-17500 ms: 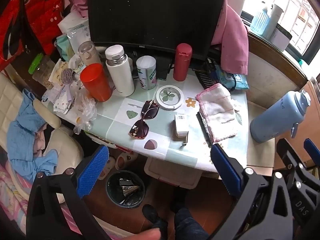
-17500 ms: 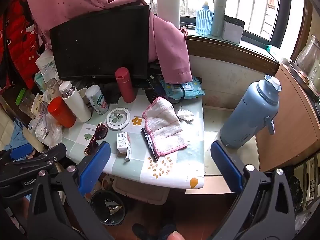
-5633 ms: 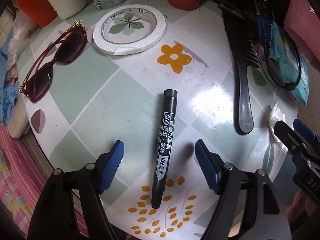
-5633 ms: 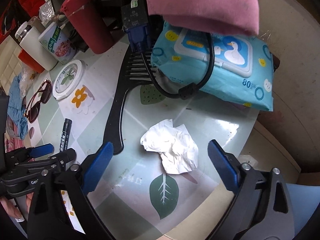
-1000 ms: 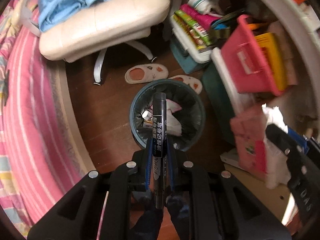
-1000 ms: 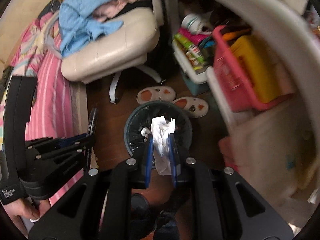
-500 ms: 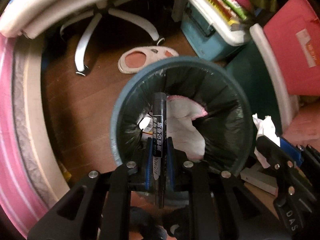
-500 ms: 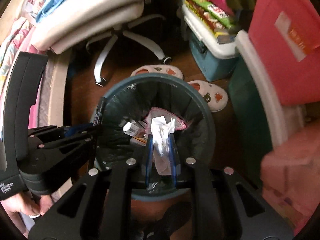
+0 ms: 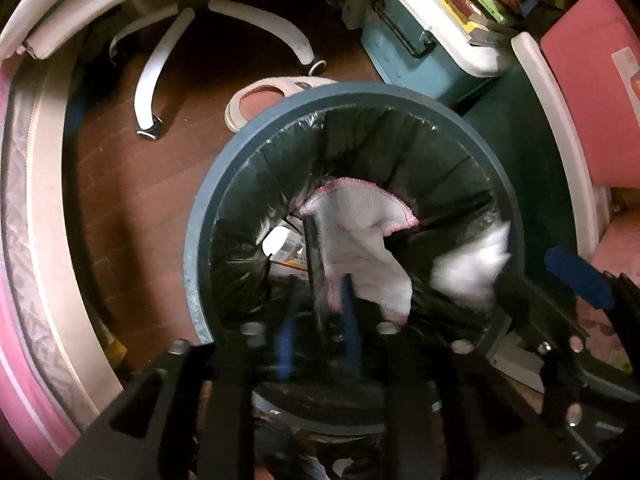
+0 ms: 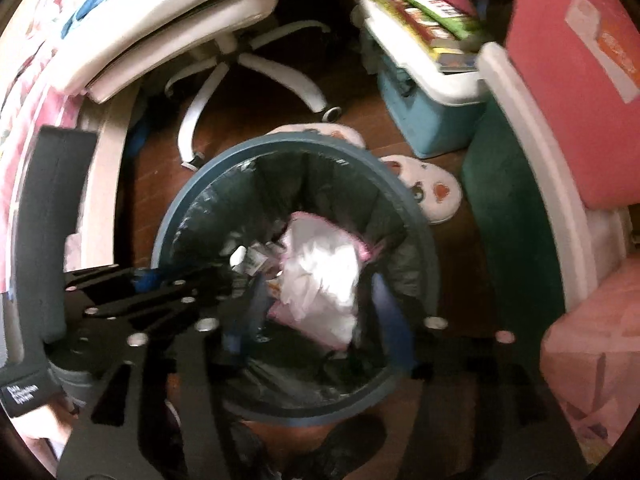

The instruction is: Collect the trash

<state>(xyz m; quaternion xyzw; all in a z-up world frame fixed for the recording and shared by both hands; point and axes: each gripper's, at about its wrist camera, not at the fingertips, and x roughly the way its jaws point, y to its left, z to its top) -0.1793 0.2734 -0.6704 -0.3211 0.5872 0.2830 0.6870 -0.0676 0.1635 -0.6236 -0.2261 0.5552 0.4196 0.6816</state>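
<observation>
Pointing almost straight down, the left gripper (image 9: pixel 316 320) hangs over the mouth of a round blue-grey trash bin lined with a black plastic bag (image 9: pixel 400 100). Its blue-padded jaws have just been opening; they stand slightly apart and blurred, and the black marker pen (image 9: pixel 314 256) lies between them, a dark streak free of the pads, above the rubbish. The right gripper (image 10: pixel 316 308) tilts steeply down over the same bin (image 10: pixel 224 176), its jaws having just spread wide. The crumpled white tissue (image 10: pixel 320 276) is a blurred pale shape between them, no longer pinched; in the left view it shows as a white smear (image 9: pixel 472 264) by the right gripper's tip, inside the rim. A white cloth with pink edging (image 9: pixel 360 236) and small packaging scraps (image 9: pixel 280 244) already lie in the bin.

Compared with a second ago, both grippers are much lower: the bin now fills each view, where it was small and distant on the brown floor (image 9: pixel 132 208). Half a second ago both jaws were still clamped, one on the pen, the other on the tissue. A white swivel-chair base (image 9: pixel 224 12), pale slippers (image 10: pixel 432 192) and a blue storage box (image 9: pixel 420 56) surround the bin.
</observation>
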